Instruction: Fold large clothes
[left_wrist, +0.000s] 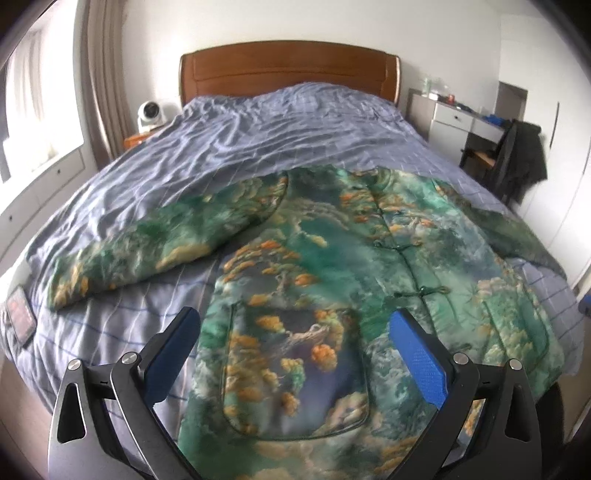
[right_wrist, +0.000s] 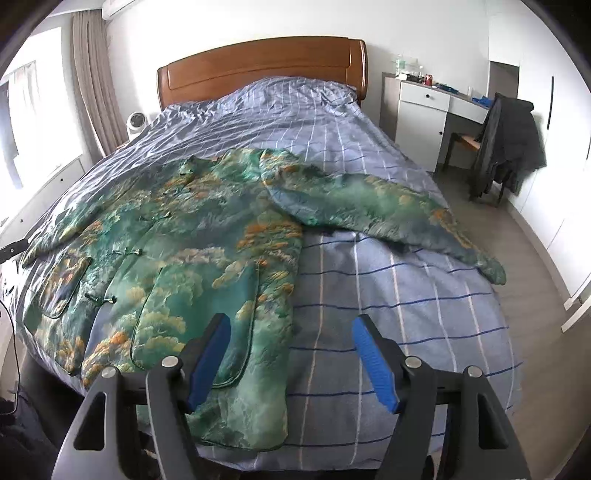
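A green padded jacket (left_wrist: 325, 266) printed with orange clouds lies front up on the bed, buttoned down the middle, sleeves spread to both sides. My left gripper (left_wrist: 295, 321) hangs open above its hem, over the patch pocket (left_wrist: 295, 365), with nothing between the blue pads. In the right wrist view the same jacket (right_wrist: 199, 251) fills the left half, one sleeve (right_wrist: 388, 218) stretched to the right. My right gripper (right_wrist: 290, 326) is open above the jacket's lower right corner; its left pad hovers over the cloth and holds nothing.
A blue checked bedcover (right_wrist: 388, 295) spreads under the jacket, up to a wooden headboard (left_wrist: 288, 70). A small dark device (left_wrist: 20, 314) lies at the bed's left edge. At the right stand a white desk (right_wrist: 428, 110) and a chair with a dark coat (right_wrist: 506, 144).
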